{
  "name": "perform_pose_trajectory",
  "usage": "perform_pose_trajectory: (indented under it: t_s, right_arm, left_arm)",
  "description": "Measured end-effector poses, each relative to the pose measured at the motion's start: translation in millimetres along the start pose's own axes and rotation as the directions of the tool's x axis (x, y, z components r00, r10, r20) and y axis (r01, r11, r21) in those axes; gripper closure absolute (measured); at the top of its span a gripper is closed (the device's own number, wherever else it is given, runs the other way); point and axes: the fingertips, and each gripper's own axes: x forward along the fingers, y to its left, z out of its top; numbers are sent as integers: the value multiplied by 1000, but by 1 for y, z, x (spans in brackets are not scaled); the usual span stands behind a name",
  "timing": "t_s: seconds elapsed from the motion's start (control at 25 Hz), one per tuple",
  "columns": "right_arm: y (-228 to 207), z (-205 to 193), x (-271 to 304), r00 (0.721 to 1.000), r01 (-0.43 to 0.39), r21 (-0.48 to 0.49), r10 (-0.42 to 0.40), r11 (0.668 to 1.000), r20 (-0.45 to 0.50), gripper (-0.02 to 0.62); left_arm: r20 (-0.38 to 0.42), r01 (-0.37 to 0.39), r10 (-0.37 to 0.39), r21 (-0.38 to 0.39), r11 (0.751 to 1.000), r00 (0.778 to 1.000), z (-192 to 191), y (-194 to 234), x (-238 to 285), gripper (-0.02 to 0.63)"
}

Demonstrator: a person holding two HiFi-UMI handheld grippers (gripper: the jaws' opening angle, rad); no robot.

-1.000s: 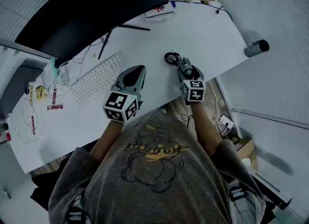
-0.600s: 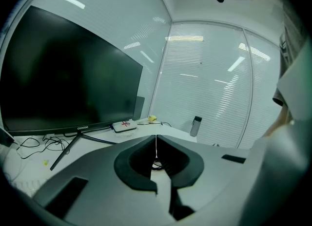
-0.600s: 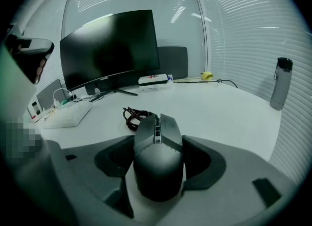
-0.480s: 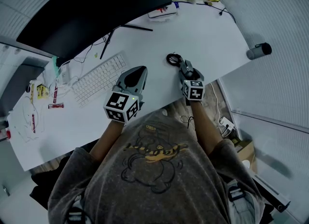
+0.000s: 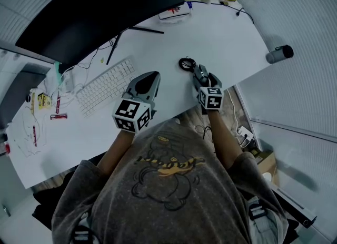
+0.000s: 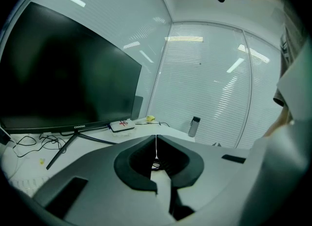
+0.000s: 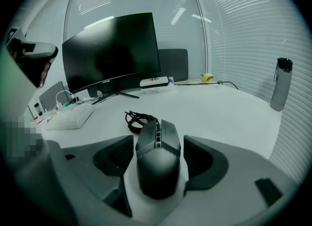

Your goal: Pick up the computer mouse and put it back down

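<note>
Since the mouse (image 7: 157, 164) lies flat on the tabletop (image 5: 226, 32) close to its near edge, toward the right-hand end, with its coiled cable (image 7: 139, 119) just beyond it, we judge that it has either been set back down and is being let go, or is not yet lifted; we cannot tell which. The right gripper (image 5: 204, 80) straddles it. Its jaws stand apart, one on each side of the mouse, and they have just been opening wider, so a gap shows between each pad (image 7: 113, 154) and the mouse's flanks. Nothing presses on the mouse. If this is the release, we think the next move is to draw the gripper back and up without nudging the mouse or catching the cable. If it is the approach, the jaws must close squarely on the flanks, low down where the body is widest. The left gripper (image 5: 149, 78) hovers by the near edge beside the keyboard (image 5: 105, 85), its jaws together and empty, apart from the mouse.
</note>
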Motion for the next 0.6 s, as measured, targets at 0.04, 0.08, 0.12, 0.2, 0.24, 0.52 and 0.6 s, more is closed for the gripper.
perform_pose_trajectory:
  t_s: [0.04, 0.08, 0.12, 0.2, 0.24, 0.52, 0.6]
  right_arm:
    - [0, 4, -4, 1000, -2, 2, 2, 1000, 12, 270]
    - [0, 10, -8, 1000, -5, 3, 5, 1000, 28, 270]
    - [0, 16, -13, 999, -9, 3, 9, 1000, 46, 270]
    - [2, 31, -26, 996, -19, 1, 19, 1000, 90, 275]
    - [4, 38, -34, 993, -26, 1, 25, 1000, 116, 278]
    - [16, 86, -103, 955, -68, -1, 65, 998, 289, 293]
    - [20, 95, -120, 943, -81, 4, 76, 997, 325, 295]
  left_arm:
    - [0, 3, -3, 0, 1000, 1000, 0, -1, 1, 586]
    - [0, 6, -6, 0, 1000, 1000, -1, -2, 1, 586]
    - [1, 10, -10, 0, 1000, 1000, -1, -2, 2, 586]
    - [4, 17, -17, -1, 1000, 1000, -1, -5, 4, 586]
    - [4, 20, -20, -3, 1000, 1000, -1, -7, 5, 586]
    - [12, 62, -62, 7, 998, 998, 1, -25, 10, 586]
    - [11, 72, -72, 12, 997, 997, 1, -30, 9, 586]
